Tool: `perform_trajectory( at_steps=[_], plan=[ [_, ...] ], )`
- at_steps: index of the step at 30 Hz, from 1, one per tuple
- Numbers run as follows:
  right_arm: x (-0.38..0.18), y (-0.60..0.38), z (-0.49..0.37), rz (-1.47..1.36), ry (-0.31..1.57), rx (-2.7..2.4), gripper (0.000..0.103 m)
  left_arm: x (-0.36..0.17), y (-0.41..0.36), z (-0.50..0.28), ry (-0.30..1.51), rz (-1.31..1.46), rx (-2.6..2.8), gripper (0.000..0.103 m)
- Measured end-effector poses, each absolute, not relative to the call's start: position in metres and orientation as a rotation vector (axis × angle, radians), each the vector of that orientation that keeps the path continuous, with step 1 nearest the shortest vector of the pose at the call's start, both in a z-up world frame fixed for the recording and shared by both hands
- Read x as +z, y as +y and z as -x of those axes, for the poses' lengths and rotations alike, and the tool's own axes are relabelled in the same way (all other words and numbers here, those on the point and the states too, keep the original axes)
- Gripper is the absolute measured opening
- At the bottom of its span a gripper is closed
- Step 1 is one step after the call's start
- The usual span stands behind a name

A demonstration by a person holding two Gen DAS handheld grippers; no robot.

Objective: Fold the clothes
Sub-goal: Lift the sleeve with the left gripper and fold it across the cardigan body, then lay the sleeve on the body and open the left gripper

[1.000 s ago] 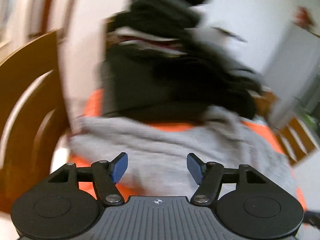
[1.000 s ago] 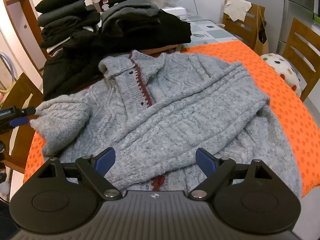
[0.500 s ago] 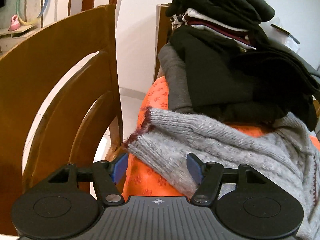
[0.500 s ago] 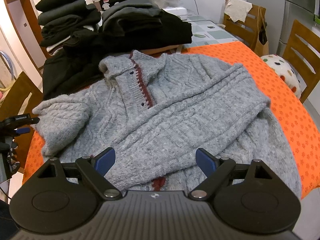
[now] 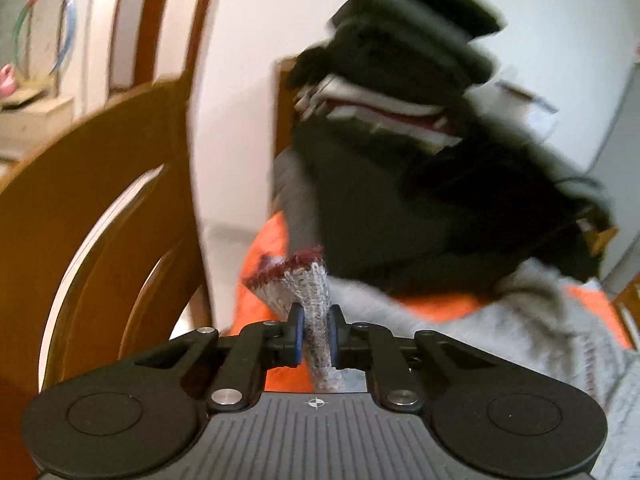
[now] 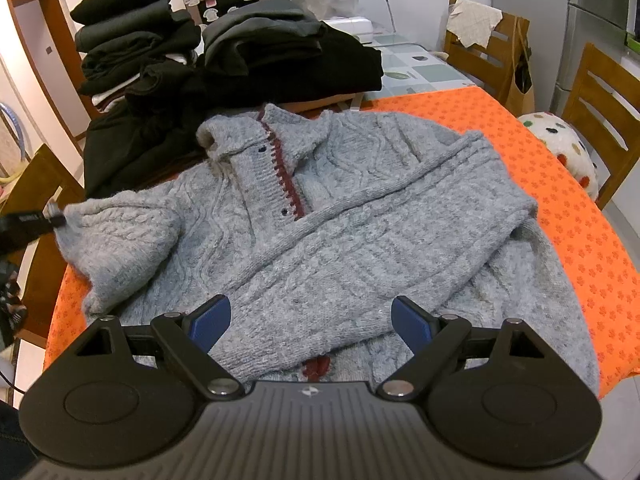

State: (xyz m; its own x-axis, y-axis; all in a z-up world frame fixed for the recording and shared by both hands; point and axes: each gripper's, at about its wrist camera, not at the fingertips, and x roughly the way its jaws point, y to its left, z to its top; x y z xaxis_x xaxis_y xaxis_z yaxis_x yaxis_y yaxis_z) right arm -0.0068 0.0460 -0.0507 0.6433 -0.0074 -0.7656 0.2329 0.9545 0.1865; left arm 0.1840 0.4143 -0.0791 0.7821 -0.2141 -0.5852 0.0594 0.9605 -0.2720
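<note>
The counter is covered by an orange cloth [image 6: 568, 216] printed with small flowers, in a room with white walls and wooden chairs.

Nearest in the right wrist view, the right gripper [image 6: 310, 322] hangs over the bottom hem of one grey cable-knit sweater [image 6: 360, 232], its blue-padded fingers [image 6: 210, 322] spread wide apart with nothing between them. The sweater lies flat, collar at the far end, a dark red trim down its button placket, one sleeve folded across its front. At its left edge, the other sleeve's cuff [image 6: 66, 216] is pinched by the left gripper [image 6: 48, 219], seen here only as a dark tip.

Beyond the sweater, two heaps of folded dark clothes [image 6: 248, 52] stand at the back of the counter. Past them is a tiled surface, then three wooden chairs [image 6: 600, 120] on the right side, one with a pale cloth over its back. A white cushion with coloured dots [image 6: 560, 148] sits on the nearer of them.

The left wrist view, blurred, shows what the other cannot: the left gripper's fingers [image 5: 297, 330] closing on the grey cuff with its dark red edge, pads pressing the knit. It also shows a fourth wooden chair [image 5: 100, 208] close on the left and a coloured hoop [image 5: 44, 28] against the far wall.
</note>
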Motion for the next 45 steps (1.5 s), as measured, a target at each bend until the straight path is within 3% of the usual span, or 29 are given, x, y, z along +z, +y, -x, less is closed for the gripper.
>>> perform_trajectory(
  at_steps=[12, 22, 24, 30, 45],
  plan=[
    [-0.047, 0.045, 0.017, -0.291, 0.841, -0.158, 0.091, -0.002, 0.334, -0.146, 0.501, 0.179, -0.548, 0.014],
    [-0.048, 0.04, 0.031, -0.318, 0.825, -0.203, 0.091, 0.007, 0.255, -0.107, 0.54, 0.071, -0.969, 0.018],
    [-0.049, 0.038, 0.034, -0.324, 0.824, -0.212, 0.091, 0.005, 0.247, -0.098, 0.542, 0.047, -1.033, 0.036],
    [-0.053, 0.035, 0.041, -0.346, 0.824, -0.235, 0.091, 0.001, 0.244, -0.084, 0.535, 0.011, -1.116, 0.058],
    [-0.05, 0.032, 0.018, -0.422, 0.801, -0.168, 0.091, -0.026, 0.306, -0.11, 0.641, 0.063, -0.889, 0.064]
  ],
)
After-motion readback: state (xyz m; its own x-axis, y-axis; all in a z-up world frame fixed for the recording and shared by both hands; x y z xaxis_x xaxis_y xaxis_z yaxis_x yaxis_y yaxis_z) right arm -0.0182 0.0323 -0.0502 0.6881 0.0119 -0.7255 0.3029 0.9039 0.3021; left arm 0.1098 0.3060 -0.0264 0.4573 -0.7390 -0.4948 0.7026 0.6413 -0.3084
